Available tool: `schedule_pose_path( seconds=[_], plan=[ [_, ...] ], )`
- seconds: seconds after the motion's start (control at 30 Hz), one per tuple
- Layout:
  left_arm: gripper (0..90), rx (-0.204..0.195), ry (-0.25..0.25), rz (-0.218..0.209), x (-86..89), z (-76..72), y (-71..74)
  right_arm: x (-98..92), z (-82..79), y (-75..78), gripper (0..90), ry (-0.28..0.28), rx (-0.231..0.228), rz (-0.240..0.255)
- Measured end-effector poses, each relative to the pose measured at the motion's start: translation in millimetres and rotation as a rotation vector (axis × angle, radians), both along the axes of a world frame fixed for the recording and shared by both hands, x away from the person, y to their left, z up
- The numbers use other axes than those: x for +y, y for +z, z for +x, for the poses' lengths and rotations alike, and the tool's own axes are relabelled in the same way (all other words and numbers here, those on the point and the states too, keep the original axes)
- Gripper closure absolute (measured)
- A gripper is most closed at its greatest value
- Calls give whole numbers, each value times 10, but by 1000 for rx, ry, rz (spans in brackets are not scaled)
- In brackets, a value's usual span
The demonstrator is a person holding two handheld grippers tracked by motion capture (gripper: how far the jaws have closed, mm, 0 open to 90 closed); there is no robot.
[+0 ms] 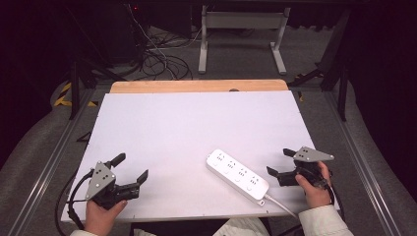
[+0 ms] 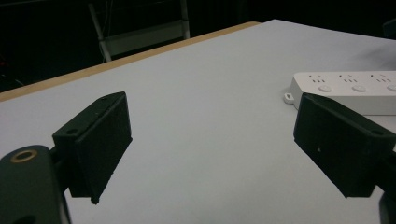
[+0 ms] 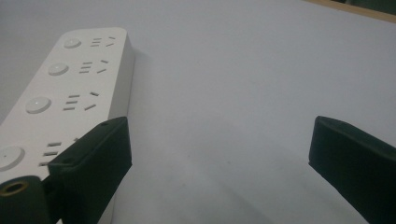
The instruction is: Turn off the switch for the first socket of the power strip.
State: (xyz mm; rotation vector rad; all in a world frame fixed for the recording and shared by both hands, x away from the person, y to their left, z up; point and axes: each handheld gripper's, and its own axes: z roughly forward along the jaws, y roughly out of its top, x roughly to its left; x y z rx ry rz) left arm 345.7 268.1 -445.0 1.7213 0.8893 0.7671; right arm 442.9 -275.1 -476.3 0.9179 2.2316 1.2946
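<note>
Near the surface's front edge lay a white power strip, between the left claw and right claw, both spread apart, empty.

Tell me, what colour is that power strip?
White power strip, clearest in the right gripper view.

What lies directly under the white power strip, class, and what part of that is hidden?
The power strip lies flat on the white table, between the open left gripper and open right gripper. The table surface directly beneath it is covered, so anything there cannot be seen.
</note>
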Motion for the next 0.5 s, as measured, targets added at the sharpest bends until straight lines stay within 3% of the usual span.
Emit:
schedule_pose_path(
  seconds=[0.23, 0.5],
  plan=[
    [114, 27, -3, -13, 7, 19, -11, -22, -23, 41, 60, 4, -15, 15],
    [113, 9, 6, 24, -8, 18, -20, -32, -32, 49, 63, 12, -23, 16]
  ],
)
